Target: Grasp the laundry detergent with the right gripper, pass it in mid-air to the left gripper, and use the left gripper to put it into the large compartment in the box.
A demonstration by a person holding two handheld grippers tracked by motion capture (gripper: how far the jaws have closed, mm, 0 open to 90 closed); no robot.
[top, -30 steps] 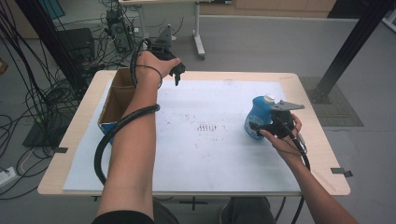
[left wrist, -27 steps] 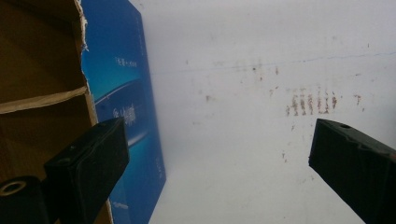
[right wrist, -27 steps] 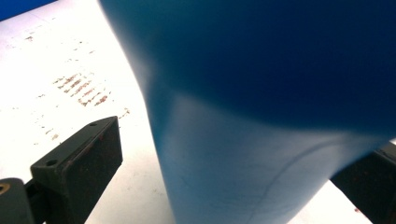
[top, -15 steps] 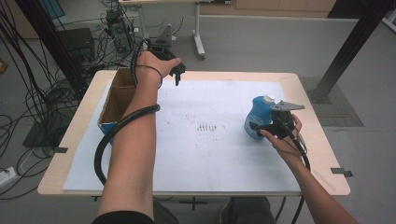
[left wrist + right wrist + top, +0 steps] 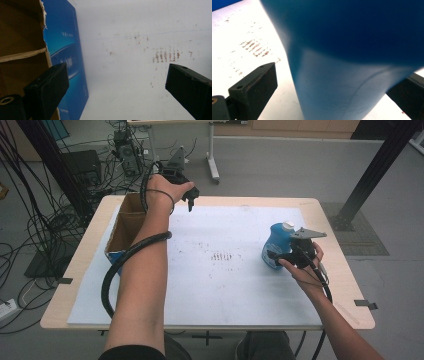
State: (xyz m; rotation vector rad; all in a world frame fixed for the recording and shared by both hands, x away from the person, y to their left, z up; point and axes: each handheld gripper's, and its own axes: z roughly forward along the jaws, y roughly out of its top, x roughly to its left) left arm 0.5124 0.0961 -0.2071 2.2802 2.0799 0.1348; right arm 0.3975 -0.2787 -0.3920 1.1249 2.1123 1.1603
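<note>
Right gripper view: the right gripper [image 5: 332,82] is seen with its two black jaws set wide on either side of a blue bottle [image 5: 352,50]; a gap shows at the left jaw, and contact at the right jaw cannot be told, so no firm grip is shown. The bottle's body is smooth, deep blue plastic, paler toward the base, with a faint curved seam. In the high view it stands upright on the right part of the white mat [image 5: 225,285], and a white cap [image 5: 287,225] is seen on its top.

Far across the mat, the left gripper [image 5: 190,200] is held above the far left edge, jaws spread apart with nothing between them. Just left of it an open cardboard box [image 5: 120,227] with blue printed sides rests on the wooden table [image 5: 345,285]. Brown smudges [image 5: 220,256] mark the mat's middle.
</note>
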